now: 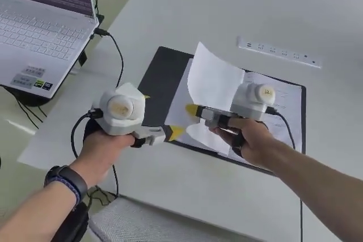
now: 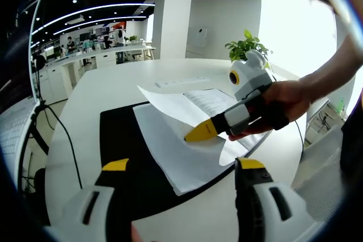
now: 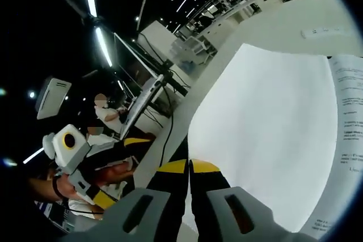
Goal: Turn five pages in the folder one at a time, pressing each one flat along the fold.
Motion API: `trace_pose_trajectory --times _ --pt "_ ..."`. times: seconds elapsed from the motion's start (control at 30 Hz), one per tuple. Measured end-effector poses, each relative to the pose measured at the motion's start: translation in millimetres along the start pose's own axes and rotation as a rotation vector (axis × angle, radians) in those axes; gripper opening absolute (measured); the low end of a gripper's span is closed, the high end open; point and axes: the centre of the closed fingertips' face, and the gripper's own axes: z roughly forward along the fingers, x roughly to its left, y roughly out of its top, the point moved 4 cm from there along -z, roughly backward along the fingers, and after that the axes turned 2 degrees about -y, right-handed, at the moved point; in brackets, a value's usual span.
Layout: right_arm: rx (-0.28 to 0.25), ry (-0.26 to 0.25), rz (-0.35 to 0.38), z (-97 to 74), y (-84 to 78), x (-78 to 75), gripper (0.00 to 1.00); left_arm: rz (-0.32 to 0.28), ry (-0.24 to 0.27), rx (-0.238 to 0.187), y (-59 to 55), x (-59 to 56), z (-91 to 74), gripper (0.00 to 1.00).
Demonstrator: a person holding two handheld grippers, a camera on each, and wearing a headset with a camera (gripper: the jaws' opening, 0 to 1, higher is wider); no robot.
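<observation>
- While the right gripper [image 1: 193,110] pinched the page [image 1: 212,80], curled above the open folder [image 1: 161,80], a hard tug risked tearing it.
- The left gripper [image 2: 182,164] hovered unclenched and empty; released unpressed, the page might have flopped back.

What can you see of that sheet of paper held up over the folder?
The lifted page is a thin white sheet, blank on the side facing the head view. It stands curled above the open black folder, its lower edge pinched in the shut, yellow-tipped right gripper. A printed page lies flat beyond it.
</observation>
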Motion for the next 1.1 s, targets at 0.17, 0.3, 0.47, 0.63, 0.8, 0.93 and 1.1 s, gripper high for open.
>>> trace_pose_trajectory --times 0.17,0.3,0.47,0.63,0.8,0.93,1.1 --pt "0.032 -0.019 0.021 12.9 -11.3 -10.8 0.0 -0.013 0.004 0.003 -2.3 -2.4 -4.2 0.73" --pt "0.055 -0.035 0.043 20.8 -16.1 -21.0 0.0 -0.025 0.008 0.004 -2.7 -4.5 -8.1 0.73" --pt "0.085 -0.055 0.057 28.7 -26.1 -29.4 0.0 -0.018 0.002 0.007 -3.6 -4.6 -9.8 0.73" --pt "0.105 -0.091 0.071 34.3 -33.0 -37.7 0.0 -0.016 0.001 0.014 -6.9 -0.2 -8.3 0.74" --pt "0.095 -0.089 0.082 35.6 -30.0 -34.8 0.0 -0.023 0.006 0.017 -9.6 6.3 -6.5 0.73" --pt "0.09 -0.079 0.07 36.8 -29.4 -34.7 0.04 -0.02 0.0 0.021 -10.6 5.2 -3.1 0.73" --pt "0.081 -0.05 0.062 37.7 -29.3 -26.5 0.15 -0.023 -0.007 0.02 -10.8 3.2 0.6 0.73"
